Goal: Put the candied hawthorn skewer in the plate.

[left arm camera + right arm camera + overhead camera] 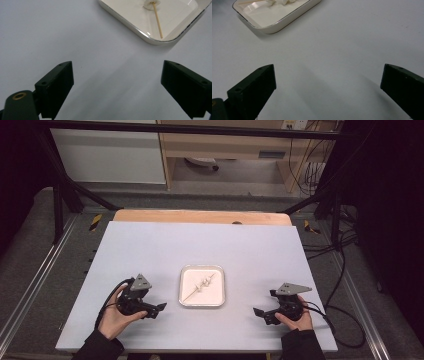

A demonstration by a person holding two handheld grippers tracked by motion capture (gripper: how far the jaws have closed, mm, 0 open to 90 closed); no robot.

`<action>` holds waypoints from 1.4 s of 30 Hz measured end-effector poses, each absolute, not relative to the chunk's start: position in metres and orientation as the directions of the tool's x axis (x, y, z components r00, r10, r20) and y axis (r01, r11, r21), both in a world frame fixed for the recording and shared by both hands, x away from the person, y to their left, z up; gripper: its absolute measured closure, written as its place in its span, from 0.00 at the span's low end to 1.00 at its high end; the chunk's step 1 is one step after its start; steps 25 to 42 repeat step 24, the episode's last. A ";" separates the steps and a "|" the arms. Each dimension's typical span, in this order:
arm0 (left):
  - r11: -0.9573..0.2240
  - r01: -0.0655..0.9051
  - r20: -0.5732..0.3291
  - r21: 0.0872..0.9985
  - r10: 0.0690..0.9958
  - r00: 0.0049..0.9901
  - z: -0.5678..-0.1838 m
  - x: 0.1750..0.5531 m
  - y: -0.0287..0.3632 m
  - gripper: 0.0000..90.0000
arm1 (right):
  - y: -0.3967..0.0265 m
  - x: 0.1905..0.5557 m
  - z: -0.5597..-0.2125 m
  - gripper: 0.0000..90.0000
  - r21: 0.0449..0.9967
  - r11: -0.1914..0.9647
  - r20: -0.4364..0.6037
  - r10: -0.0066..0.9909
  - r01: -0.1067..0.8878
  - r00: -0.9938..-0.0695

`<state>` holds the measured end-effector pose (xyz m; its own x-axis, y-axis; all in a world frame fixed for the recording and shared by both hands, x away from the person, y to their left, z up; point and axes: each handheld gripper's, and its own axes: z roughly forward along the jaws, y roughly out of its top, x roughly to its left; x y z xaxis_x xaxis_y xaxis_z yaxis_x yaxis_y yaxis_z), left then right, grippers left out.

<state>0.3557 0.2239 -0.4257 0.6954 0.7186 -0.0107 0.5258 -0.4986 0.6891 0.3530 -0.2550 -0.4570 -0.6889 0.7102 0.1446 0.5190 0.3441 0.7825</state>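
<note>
A white square tray point(218, 292) sits at the middle of the table, and in it lies a thin wooden skewer point(192, 294) threaded through small white pieces point(205, 282). My left gripper point(161, 309) rests on the table left of the tray, held by a hand, open with nothing between its jaws. In the left gripper view the tray point(155, 40), the skewer point(158, 23) and a white piece point(148, 5) lie ahead at upper right. My right gripper point(259, 312) rests right of the tray, open and empty. The right gripper view has the tray point(274, 27) at upper left.
The pale table top point(150, 250) has a wooden strip point(200, 216) along its far edge. Black frame bars point(60, 195) stand at the back left and right, with cables point(340, 270) on the floor at the right.
</note>
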 end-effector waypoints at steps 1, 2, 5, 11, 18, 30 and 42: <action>-0.492 0.525 -0.011 0.694 0.722 0.692 -0.427 0.354 0.227 0.11 | -0.255 0.353 -0.457 0.01 0.783 0.342 0.147 0.710 0.520 -0.689; -0.488 0.522 -0.007 0.700 0.726 0.688 -0.428 0.353 0.231 0.10 | -0.255 0.353 -0.457 0.01 0.785 0.344 0.144 0.708 0.516 -0.691; -0.474 0.519 -0.005 0.711 0.736 0.677 -0.433 0.349 0.240 0.07 | -0.255 0.353 -0.457 0.01 0.784 0.341 0.147 0.709 0.518 -0.690; -0.436 0.527 -0.033 0.730 0.747 0.664 -0.446 0.343 0.257 0.06 | -0.255 0.352 -0.457 0.01 0.779 0.347 0.147 0.708 0.522 -0.691; -0.410 0.541 -0.048 0.734 0.764 0.644 -0.449 0.341 0.268 0.04 | -0.255 0.352 -0.458 0.01 0.776 0.352 0.147 0.707 0.524 -0.692; -0.412 0.534 -0.042 0.738 0.762 0.646 -0.448 0.341 0.267 0.04 | -0.255 0.352 -0.458 0.01 0.775 0.353 0.149 0.705 0.525 -0.694; -0.412 0.534 -0.042 0.738 0.762 0.646 -0.448 0.341 0.267 0.04 | -0.255 0.352 -0.458 0.01 0.775 0.353 0.149 0.705 0.525 -0.694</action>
